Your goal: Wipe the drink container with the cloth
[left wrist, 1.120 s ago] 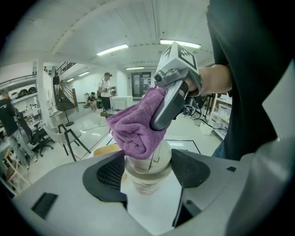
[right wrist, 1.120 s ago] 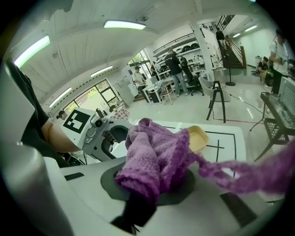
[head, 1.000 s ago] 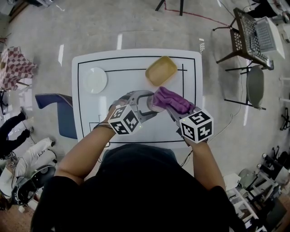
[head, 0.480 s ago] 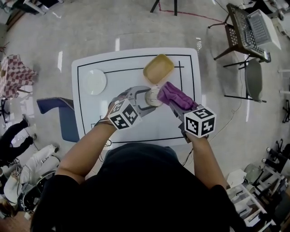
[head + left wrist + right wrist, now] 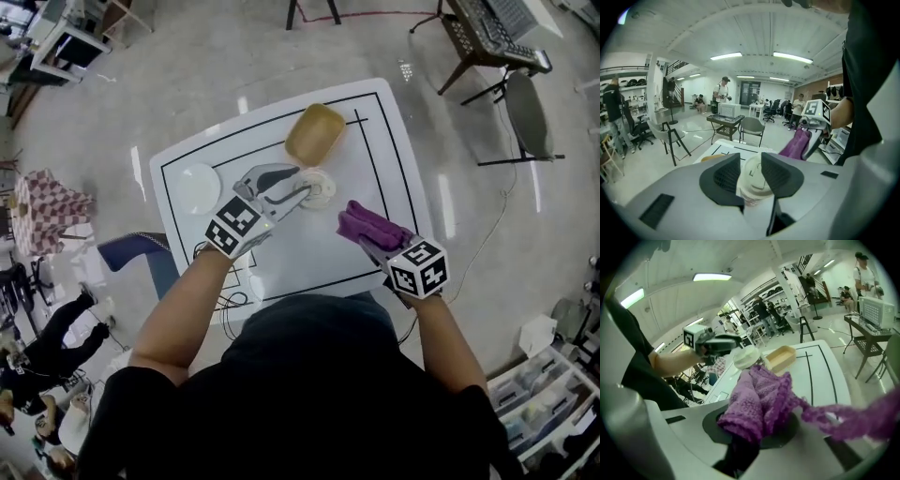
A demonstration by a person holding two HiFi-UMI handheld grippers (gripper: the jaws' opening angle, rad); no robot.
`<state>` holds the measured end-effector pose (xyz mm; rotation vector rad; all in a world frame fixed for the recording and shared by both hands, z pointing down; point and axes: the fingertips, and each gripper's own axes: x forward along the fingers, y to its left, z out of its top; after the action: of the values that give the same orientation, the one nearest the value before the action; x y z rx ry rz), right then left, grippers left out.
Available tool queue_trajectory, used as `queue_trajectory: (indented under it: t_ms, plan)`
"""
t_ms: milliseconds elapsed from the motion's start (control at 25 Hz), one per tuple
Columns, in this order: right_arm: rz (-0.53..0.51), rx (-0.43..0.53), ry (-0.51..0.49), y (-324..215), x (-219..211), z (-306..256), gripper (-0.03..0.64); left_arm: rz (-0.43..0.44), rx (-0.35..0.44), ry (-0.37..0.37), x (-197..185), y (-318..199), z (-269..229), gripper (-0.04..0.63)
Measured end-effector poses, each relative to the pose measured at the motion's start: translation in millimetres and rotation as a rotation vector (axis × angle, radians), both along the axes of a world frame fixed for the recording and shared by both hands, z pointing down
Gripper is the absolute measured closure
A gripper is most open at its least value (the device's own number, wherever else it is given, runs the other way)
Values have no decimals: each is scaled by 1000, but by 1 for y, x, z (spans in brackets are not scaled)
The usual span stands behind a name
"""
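The left hand-held gripper [image 5: 751, 168], whose jaws had just been closing, was clamped on the lidded paper cup [image 5: 321, 186] near its top, just beside the yellow tray [image 5: 314, 133] on the bench [image 5: 380, 141]. The right hand-held gripper [image 5: 757, 427] pinched the purple cloth [image 5: 757, 397], well apart from the cup. Squeezing so near the lid could pop it off or crush the cup, and the cloth's loose tail might snag.

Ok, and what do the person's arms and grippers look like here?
The left gripper and right gripper have light grey bodies, dark jaws and a white cube of black square markers each. The person wears a dark short-sleeved top, forearms bare. The left jaws have just been closing, with the lidded cup between them.
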<state>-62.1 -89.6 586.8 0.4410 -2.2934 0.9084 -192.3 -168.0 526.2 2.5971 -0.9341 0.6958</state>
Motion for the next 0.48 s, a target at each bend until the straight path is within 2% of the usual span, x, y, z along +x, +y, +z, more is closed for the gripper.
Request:
queue_trajectory:
  t_ms: [80, 160, 360, 480]
  plan:
    - [-62, -4, 25, 25, -3, 15, 531, 31, 0, -45, 13, -3, 0, 498]
    - [-113, 5, 25, 45, -16, 26, 531, 61, -10, -104, 22, -7, 5, 546]
    - [-205, 78, -26, 56, -66, 41, 531, 109, -80, -183, 39, -8, 33, 561]
    - [-232, 142, -45, 45, -89, 42, 531, 96, -75, -191, 42, -8, 42, 565]
